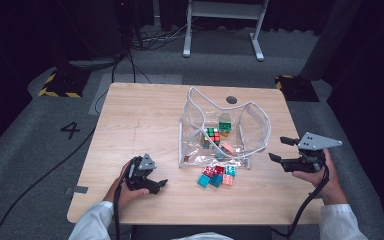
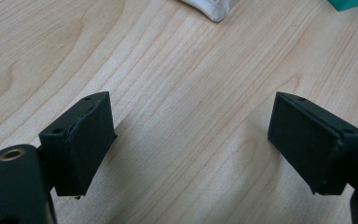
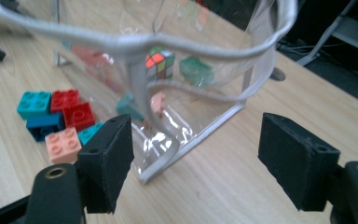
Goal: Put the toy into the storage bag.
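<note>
A clear plastic bag with white trim stands open at the table's middle. Inside it are a Rubik's cube, a green brick and a pink brick. Several loose teal, red and pink bricks lie on the table just in front of it. My left gripper rests low over bare wood at the front left, open and empty. At the bag's right side my right gripper is held open, empty and apart from it. The right gripper view faces the bag, the cube and the loose bricks.
The wooden table has bare room on its left half and along the front edge. A round cable hole lies behind the bag. Grey floor, cables and a white frame's legs are beyond the table.
</note>
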Demonstrator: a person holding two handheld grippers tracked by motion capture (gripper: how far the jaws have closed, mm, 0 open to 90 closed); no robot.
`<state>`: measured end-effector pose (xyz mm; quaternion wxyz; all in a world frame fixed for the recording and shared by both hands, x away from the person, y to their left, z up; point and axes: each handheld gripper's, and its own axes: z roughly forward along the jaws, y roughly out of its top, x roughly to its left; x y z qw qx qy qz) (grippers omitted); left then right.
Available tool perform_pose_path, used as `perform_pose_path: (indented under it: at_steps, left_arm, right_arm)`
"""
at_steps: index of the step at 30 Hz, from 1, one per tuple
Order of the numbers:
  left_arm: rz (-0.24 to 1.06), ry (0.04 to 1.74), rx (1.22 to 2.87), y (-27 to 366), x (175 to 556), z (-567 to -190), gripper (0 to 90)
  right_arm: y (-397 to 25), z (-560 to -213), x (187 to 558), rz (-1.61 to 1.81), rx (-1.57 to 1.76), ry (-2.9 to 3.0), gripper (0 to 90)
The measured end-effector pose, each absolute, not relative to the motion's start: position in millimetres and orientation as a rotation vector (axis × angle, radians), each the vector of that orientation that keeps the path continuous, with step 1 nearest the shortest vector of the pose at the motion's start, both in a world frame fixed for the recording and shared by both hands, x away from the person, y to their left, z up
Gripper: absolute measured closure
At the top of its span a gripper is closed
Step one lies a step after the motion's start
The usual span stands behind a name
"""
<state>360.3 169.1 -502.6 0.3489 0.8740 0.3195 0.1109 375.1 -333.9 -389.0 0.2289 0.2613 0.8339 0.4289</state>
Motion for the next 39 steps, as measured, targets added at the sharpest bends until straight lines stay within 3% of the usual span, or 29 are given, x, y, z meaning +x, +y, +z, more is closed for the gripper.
perform_pose_path:
  at_steps: [11,21,39]
  left_arm:
    - [0.283,0.828,2.264,169.0,360.4,-502.8,14.6]
    - [0.287,0.827,2.267,169.2,360.4,-502.6,14.6]
    - [0.287,0.827,2.266,169.1,360.4,-502.6,14.5]
  right_arm:
    - [-319.1,-432.7,365.0,1.228,0.732,2.375,32.9]
    - [-277.3,-475.6,352.7,1.188,0.616,2.575,34.0]
    - [-238.7,-497.8,350.5,1.137,0.582,2.693,35.7]
